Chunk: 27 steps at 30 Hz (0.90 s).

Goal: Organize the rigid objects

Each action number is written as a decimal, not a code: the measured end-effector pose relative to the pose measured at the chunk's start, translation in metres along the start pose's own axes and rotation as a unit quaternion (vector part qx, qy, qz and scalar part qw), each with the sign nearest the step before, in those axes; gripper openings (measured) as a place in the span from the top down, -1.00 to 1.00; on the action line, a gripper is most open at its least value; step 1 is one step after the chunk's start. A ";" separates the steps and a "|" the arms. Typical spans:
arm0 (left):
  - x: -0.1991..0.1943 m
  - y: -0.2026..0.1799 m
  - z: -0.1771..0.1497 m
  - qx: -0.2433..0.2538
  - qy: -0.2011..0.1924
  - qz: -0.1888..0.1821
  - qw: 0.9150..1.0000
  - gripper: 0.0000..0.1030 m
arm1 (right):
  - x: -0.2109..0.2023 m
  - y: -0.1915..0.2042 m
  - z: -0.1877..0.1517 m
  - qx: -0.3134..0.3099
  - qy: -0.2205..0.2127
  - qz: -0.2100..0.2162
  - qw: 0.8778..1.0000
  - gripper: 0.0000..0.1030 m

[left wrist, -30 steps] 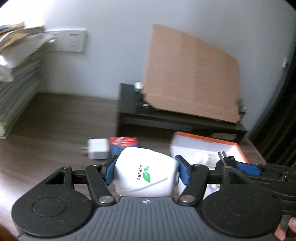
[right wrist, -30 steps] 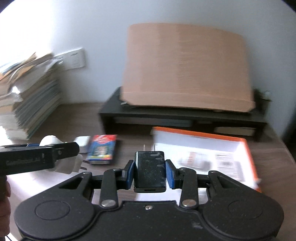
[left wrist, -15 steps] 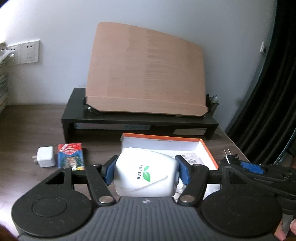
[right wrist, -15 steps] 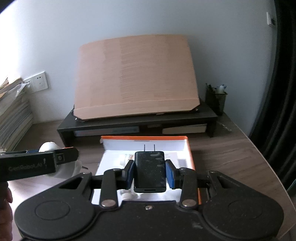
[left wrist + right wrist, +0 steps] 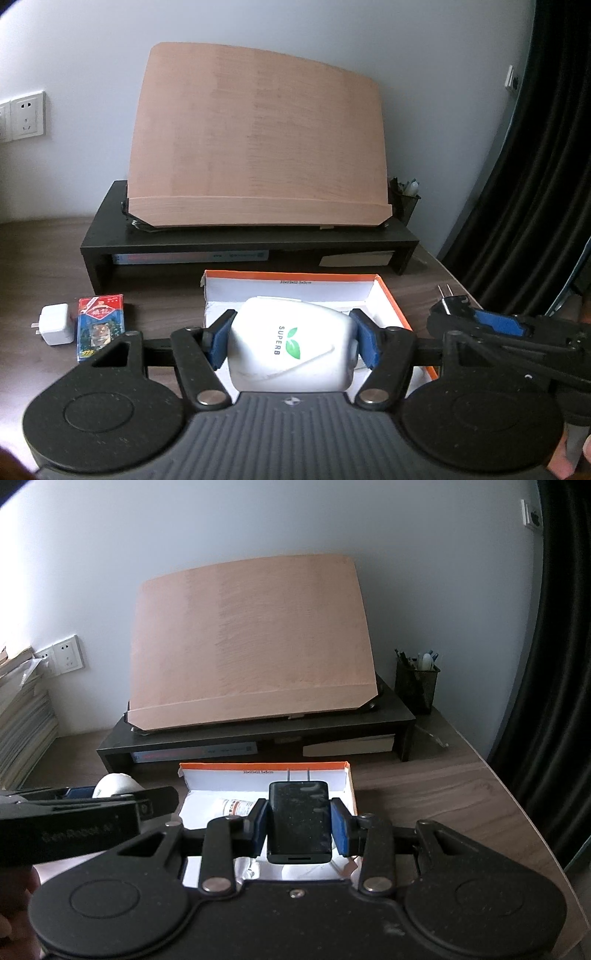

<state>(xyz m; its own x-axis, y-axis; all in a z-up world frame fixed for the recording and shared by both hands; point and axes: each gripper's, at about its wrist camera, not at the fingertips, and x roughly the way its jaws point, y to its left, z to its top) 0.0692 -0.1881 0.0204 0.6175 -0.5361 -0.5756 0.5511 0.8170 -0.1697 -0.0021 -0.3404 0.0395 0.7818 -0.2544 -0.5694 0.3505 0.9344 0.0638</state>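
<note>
A brown wooden desk (image 5: 44,258) fills the lower half of both views. At its back, centre frame, a black monitor riser (image 5: 251,240) carries a large tan board (image 5: 258,147) that leans against the wall. A stack of papers (image 5: 22,720) stands at the left edge of the right wrist view, and a mesh pen cup (image 5: 415,686) sits at the riser's right end.

In front of the riser, at centre, lies an open orange-edged white box (image 5: 291,286). The left gripper (image 5: 291,343) hangs over it in the lower middle of its view. Its jaws stand partly open and their blue pads press on both sides of a white adapter (image 5: 291,354) marked SUPERB, which sits squarely between them above the box's white floor.

The right gripper (image 5: 299,827), low centre in its own view, has its jaws drawn in close and clamped on a black charger (image 5: 299,821). The charger stands upright between the pads, its two prongs pointing toward the box's far wall.

At the lower left of the left wrist view, on bare desk, a red and blue card pack (image 5: 99,326) lies just beside a small white plug cube (image 5: 55,325).
</note>
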 end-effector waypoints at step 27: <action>0.015 -0.005 -0.002 0.005 0.012 0.003 1.000 -0.28 | 0.017 -0.001 0.006 -0.002 0.004 0.009 1.000 0.15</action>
<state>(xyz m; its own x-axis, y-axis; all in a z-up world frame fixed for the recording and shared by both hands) 0.0745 -0.2001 0.0105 0.6065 -0.5261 -0.5962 0.5533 0.8177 -0.1586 0.0140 -0.3475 0.0342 0.7840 -0.2360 -0.5742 0.3349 0.9396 0.0712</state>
